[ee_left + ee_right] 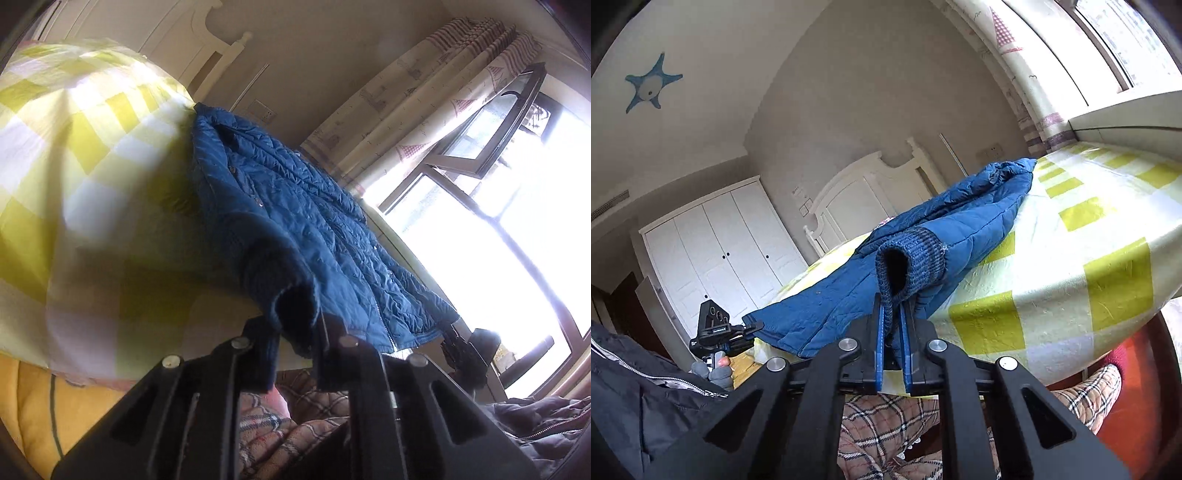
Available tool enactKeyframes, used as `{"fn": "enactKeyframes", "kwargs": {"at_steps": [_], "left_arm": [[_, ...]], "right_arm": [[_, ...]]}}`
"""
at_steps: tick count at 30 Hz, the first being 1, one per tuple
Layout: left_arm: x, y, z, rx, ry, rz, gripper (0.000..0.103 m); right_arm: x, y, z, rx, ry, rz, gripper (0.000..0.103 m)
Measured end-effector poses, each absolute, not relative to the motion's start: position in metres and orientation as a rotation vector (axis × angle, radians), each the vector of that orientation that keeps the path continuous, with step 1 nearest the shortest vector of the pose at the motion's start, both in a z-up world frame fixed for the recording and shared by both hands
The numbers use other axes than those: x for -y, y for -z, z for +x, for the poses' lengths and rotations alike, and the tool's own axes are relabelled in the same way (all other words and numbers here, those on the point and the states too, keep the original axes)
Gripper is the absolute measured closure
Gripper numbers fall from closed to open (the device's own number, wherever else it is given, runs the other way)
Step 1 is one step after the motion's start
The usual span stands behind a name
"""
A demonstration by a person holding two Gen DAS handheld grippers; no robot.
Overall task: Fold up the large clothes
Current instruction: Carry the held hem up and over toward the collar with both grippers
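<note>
A blue quilted jacket (295, 206) lies spread on a bed with a yellow-green checked sheet (92, 147). My left gripper (295, 332) is shut on a dark knit sleeve cuff (284, 302) at the bed's near edge. In the right wrist view the jacket (960, 221) stretches away over the sheet (1089, 240). There my right gripper (893, 314), with blue pads, is shut on the other knit cuff (916, 258). The left gripper (753, 326) shows at the left, held by a gloved hand (716, 373). The right gripper (456, 343) appears small at the jacket's far corner.
A white headboard (857, 184) and wardrobe (720, 240) stand behind the bed. A bright window (498, 221) with a patterned curtain (406, 110) is beside it. Below the grippers are the person's plaid trousers (886, 424) and dark coat (635, 387). A yellow blanket (37, 406) lies low left.
</note>
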State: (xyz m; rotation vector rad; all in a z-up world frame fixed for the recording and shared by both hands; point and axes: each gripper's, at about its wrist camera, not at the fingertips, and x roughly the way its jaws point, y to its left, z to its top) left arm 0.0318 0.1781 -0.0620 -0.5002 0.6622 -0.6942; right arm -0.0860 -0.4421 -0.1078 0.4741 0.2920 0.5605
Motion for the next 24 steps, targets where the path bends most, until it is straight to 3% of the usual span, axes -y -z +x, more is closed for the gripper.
{"fn": "enactKeyframes", "kwargs": {"at_steps": [5,8,9,10,11,12,13,16,19,24], "left_arm": [[-0.194,0.039,-0.012,-0.631,0.725,-0.484,0.095],[-0.197,0.058,-0.017,-0.683,0.704,-0.491,0.091],[-0.197,0.069,-0.014,-0.706,0.699,-0.512,0.089],[-0.196,0.081,-0.008,-0.736,0.706,-0.544,0.081],[-0.195,0.094,-0.003,-0.771,0.707,-0.568,0.059],[-0.195,0.105,0.003,-0.803,0.678,-0.574,0.044],[-0.196,0.115,0.008,-0.829,0.639,-0.578,0.028],[-0.212,0.136,0.022,-0.855,0.577,-0.633,0.025],[-0.235,0.14,0.037,-0.807,0.546,-0.678,0.014],[-0.224,0.144,0.074,-0.82,0.693,-0.679,0.012]], "right_arm": [[0.438,0.096,-0.138,-0.275,-0.588,0.426,0.097],[0.44,0.119,-0.141,-0.39,-0.521,0.446,0.092],[0.444,0.131,-0.138,-0.427,-0.521,0.489,0.079],[0.447,0.143,-0.132,-0.471,-0.517,0.54,0.064],[0.45,0.154,-0.127,-0.514,-0.527,0.593,0.027],[0.452,0.162,-0.123,-0.539,-0.527,0.629,0.016],[0.455,0.168,-0.122,-0.539,-0.506,0.637,0.016],[0.471,0.179,-0.115,-0.524,-0.463,0.666,0.016],[0.481,0.181,-0.096,-0.534,-0.455,0.626,0.015],[0.477,0.197,-0.03,-0.607,-0.586,0.603,0.015]]}}
